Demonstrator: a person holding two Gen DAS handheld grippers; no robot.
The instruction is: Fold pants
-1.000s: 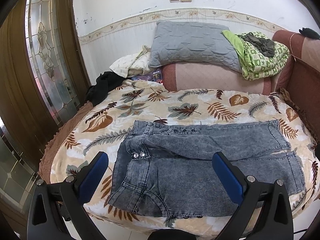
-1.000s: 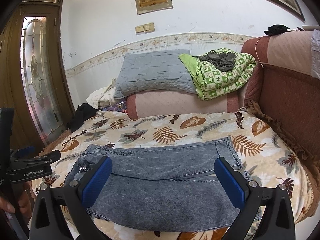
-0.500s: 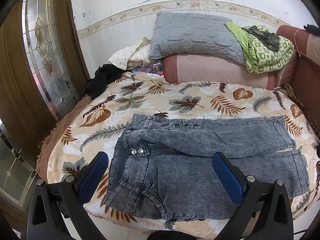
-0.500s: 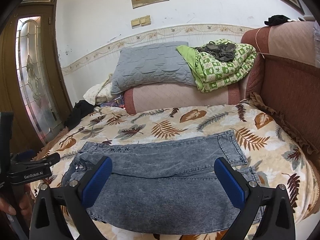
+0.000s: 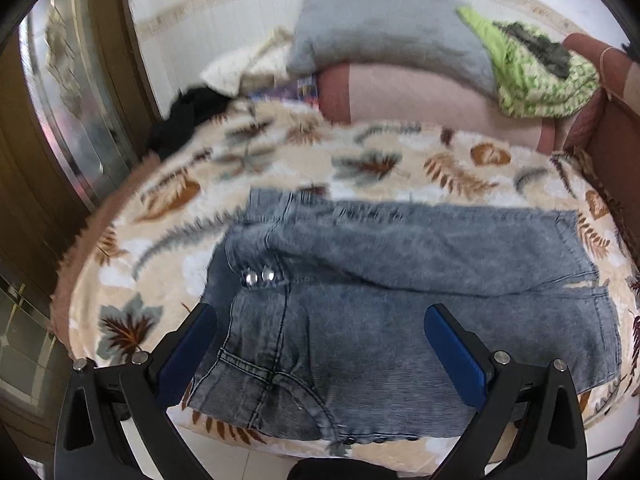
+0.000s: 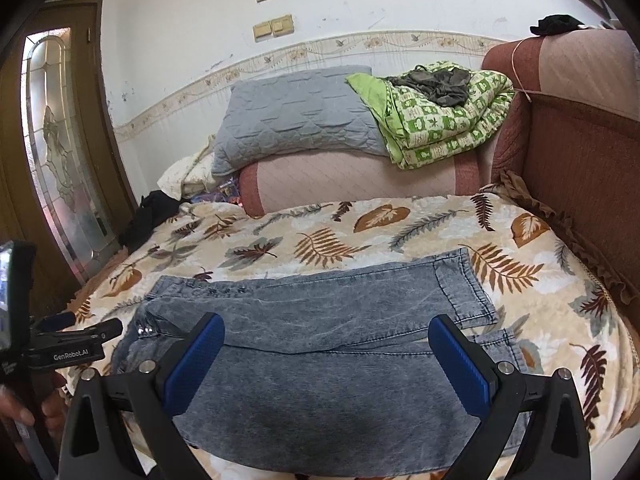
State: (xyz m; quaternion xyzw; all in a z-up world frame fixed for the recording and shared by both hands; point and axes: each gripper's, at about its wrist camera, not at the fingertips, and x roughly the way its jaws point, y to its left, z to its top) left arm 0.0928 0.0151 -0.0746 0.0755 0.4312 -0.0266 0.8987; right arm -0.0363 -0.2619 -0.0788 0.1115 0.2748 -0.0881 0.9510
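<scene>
Grey washed-denim pants (image 5: 380, 300) lie flat on the leaf-print blanket, waist with two metal buttons to the left, legs running right, one leg lying over the other. They also show in the right wrist view (image 6: 320, 344). My left gripper (image 5: 320, 356) is open and empty, hovering over the waist end near the bed's front edge. My right gripper (image 6: 326, 360) is open and empty above the legs. The left gripper's body (image 6: 72, 344) shows at the left edge of the right wrist view.
The bed's leaf-print blanket (image 6: 360, 232) fills the middle. A grey pillow (image 6: 296, 116) and a green quilt (image 6: 444, 120) rest on a pink bolster behind. A brown sofa arm (image 6: 580, 152) is on the right, a glass-panelled wooden door (image 6: 60, 152) on the left. Black cloth (image 5: 184, 120) lies at far left.
Both grippers have moved forward and lower toward the pants, which look larger now. The left wrist view is motion-blurred. Both stay open; the pants have not moved.
</scene>
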